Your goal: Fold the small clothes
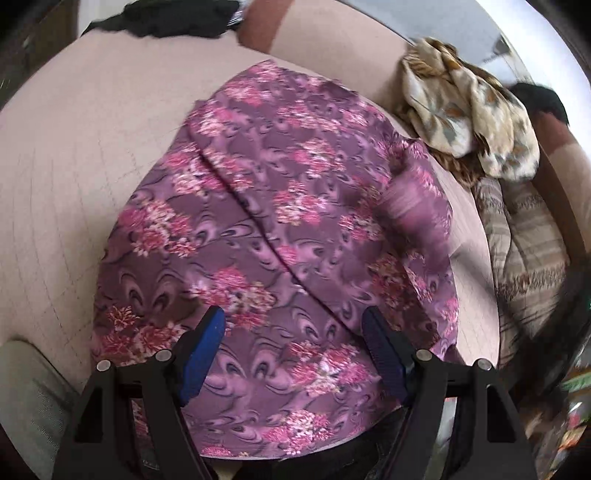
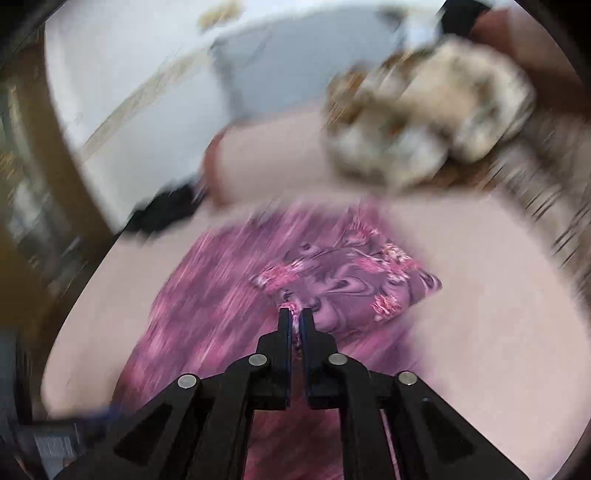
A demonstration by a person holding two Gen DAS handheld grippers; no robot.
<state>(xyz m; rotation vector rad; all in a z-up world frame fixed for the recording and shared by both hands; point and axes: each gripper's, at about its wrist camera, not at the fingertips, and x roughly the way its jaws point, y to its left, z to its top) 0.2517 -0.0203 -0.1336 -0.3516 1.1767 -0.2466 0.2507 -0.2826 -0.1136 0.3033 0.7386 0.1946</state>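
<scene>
A purple cloth with pink flowers [image 1: 273, 229] lies spread on the pale pink surface [image 1: 74, 177]. My left gripper [image 1: 293, 321] is open and hovers over the cloth's near part, holding nothing. My right gripper [image 2: 294, 316] is shut on an edge of the same cloth [image 2: 343, 280] and holds a folded corner lifted above the rest. The right wrist view is blurred by motion. A blurred raised flap shows in the left wrist view [image 1: 413, 206] at the cloth's right side.
A crumpled beige and brown patterned cloth [image 1: 469, 110] lies at the far right; it also shows in the right wrist view [image 2: 424, 118]. A dark garment [image 1: 166, 18] lies at the far edge. A striped brown cushion [image 1: 528, 251] sits at the right.
</scene>
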